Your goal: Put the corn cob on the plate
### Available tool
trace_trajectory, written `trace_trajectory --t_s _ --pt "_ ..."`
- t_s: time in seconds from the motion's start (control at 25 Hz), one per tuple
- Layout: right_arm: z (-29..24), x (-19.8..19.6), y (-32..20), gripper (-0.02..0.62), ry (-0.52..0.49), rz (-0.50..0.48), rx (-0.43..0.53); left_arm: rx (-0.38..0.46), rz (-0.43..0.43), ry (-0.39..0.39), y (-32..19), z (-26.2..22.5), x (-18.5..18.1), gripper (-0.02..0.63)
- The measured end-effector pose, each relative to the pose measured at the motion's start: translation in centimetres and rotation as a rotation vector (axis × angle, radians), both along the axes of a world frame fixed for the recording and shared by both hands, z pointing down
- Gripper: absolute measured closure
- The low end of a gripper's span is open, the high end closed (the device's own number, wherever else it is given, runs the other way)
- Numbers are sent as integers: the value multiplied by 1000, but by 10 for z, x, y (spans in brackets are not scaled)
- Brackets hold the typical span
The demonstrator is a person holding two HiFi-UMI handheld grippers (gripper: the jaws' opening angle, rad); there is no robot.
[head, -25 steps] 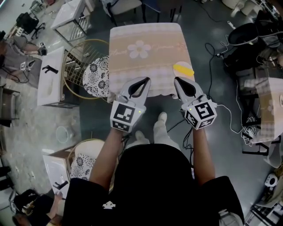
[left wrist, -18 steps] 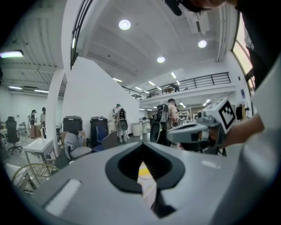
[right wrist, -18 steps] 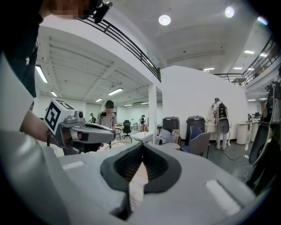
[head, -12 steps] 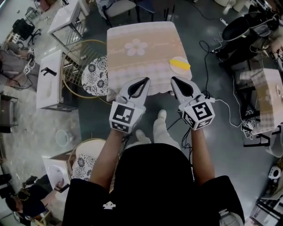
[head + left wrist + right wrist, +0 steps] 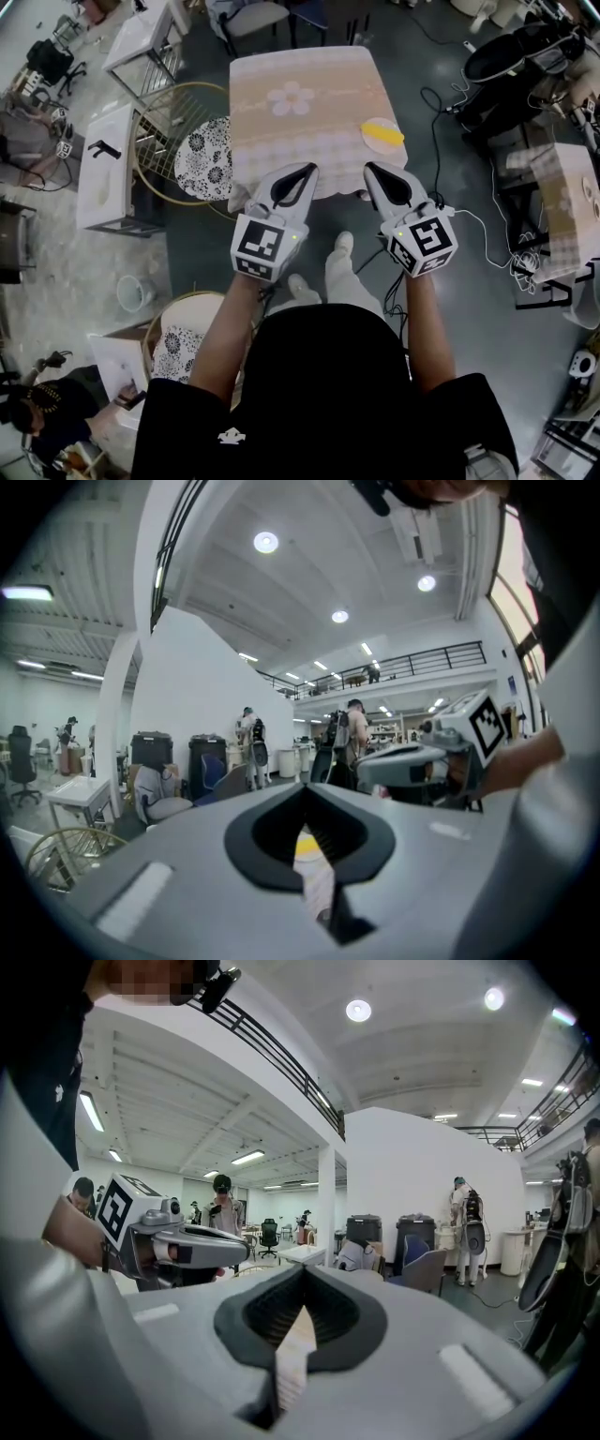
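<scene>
A yellow corn cob [image 5: 385, 136] lies across a pale round plate [image 5: 372, 130] near the right edge of a table with a pink flowered cloth [image 5: 305, 112]. My left gripper [image 5: 310, 170] is shut and empty over the table's near edge, left of the middle. My right gripper [image 5: 371, 170] is also shut and empty, just below and left of the plate. In the left gripper view a bit of yellow [image 5: 306, 847] shows through the slit of the shut left gripper [image 5: 306, 810], and the right gripper [image 5: 412, 760] is beside it. The right gripper view looks level across the hall past the shut right gripper [image 5: 302, 1309].
A gold wire chair with a patterned cushion [image 5: 202, 159] stands left of the table. White side tables [image 5: 105, 173] are further left. Cables [image 5: 448, 117] run over the floor at the right, beside another clothed table [image 5: 565, 211]. My feet [image 5: 336, 267] are below the table's edge.
Both grippers stay shut, side by side. The table and plate have slid slightly up and left in the head view. A person at the bottom left has shifted.
</scene>
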State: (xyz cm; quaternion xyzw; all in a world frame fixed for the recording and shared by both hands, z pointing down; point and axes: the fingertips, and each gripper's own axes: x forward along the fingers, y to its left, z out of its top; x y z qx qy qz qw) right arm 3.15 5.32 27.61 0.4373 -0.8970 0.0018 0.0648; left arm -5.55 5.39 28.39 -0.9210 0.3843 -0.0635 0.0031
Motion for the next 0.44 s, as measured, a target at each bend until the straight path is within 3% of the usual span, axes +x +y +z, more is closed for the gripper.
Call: trace_trajectory --t_s 0.44 --pt "1 -4 -1 594 12 20 -1 2 19 17 -3 0 -4 597"
